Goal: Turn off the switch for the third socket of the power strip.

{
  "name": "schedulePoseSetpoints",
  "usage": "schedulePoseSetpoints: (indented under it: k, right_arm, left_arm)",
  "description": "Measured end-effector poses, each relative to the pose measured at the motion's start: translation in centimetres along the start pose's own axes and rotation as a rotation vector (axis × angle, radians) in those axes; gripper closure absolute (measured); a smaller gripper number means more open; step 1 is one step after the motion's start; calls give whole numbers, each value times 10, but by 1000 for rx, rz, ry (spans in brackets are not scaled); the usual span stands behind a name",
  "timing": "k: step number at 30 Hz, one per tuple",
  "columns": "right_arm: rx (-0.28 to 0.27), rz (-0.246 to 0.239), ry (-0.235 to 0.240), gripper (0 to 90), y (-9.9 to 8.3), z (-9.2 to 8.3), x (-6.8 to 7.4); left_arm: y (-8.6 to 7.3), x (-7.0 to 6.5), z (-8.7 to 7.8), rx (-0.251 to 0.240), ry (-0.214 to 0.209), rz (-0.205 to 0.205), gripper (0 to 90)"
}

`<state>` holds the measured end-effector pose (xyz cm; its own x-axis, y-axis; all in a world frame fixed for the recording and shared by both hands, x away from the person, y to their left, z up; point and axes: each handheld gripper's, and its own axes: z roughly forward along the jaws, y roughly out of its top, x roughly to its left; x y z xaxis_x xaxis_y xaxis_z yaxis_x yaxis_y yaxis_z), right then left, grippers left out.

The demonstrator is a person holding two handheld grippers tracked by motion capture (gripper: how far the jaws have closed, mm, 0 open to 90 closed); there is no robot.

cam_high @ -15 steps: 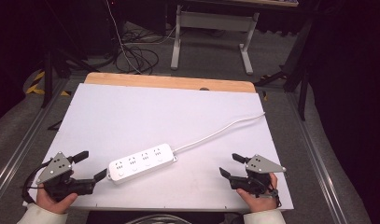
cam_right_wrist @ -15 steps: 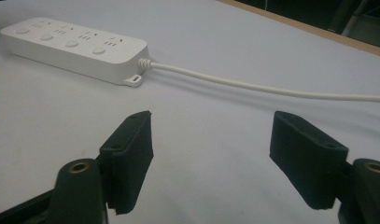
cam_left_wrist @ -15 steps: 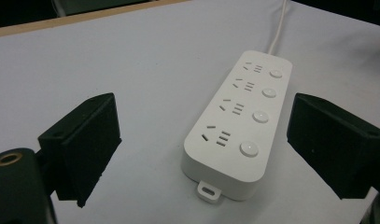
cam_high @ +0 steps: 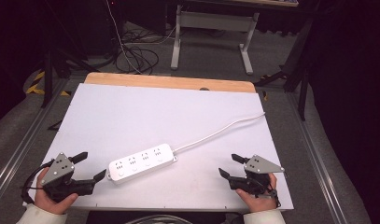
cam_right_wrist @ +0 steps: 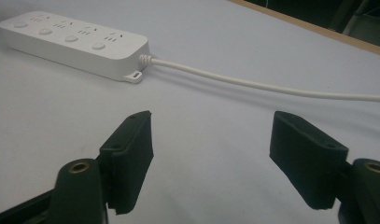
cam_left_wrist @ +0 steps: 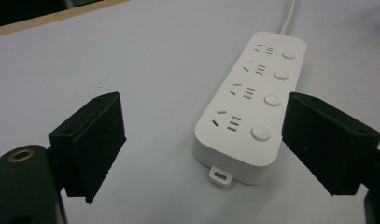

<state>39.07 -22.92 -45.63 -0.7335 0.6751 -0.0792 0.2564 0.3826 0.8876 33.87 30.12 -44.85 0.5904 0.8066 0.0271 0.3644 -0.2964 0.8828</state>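
A: Where's the power strip (cam_high: 141, 162) sitting?

B: Flat on the white table board (cam_high: 131, 112), near the front edge and left of the middle, lying at a slant. Its white cord (cam_high: 220, 129) runs off up and to the right, toward the board's right edge. From the left gripper view I count 4 sockets, each with its own round button.

A: And the grippers?

B: The left gripper (cam_high: 87, 165) is just beside the strip's near end, jaws spread wide with nothing between them. Its upper jaw is clear of the strip; whether the lower jaw tip touches that end I can't tell. The right gripper (cam_high: 229, 166) rests well apart to the right, also spread wide and holding nothing.

A: How do you think it will handle?

B: I'd judge it a stiff, fairly light plastic body, smooth and glossy, so likely slippery against the pads. Not fragile, but the rounded corners could let it squirt out of a loose pinch.

A: Where would you take hold?

B: Across the short width, on the 2 long flat sides near the end by the small mounting tab (cam_left_wrist: 220, 175). That avoids the buttons. The cord is soft and will drag and tug, so the right gripper could steady the end where it enters.
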Motion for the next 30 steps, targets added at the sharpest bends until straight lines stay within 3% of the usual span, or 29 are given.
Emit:
schedulePoseSetpoints:
  k: [8,13,19,22,26,30]
  right_arm:
    - [-4,10,-4,303,0,-1,0]
    - [9,10,3,304,-1,2,0]
    - [11,11,3,304,-1,3,1]
    - [11,11,4,304,-1,4,1]
    - [16,11,7,304,-1,4,2]
    - [15,7,11,304,0,4,3]
  left_arm:
    - [3,-1,-2,-1,-26,-35,148]
    - [9,1,-3,27,-26,-5,183]
    - [23,-6,-2,60,-31,31,210]
    - [27,-10,0,63,-44,30,218]
    - [34,-13,4,74,-29,48,265]
    - [40,-15,10,78,-58,42,285]
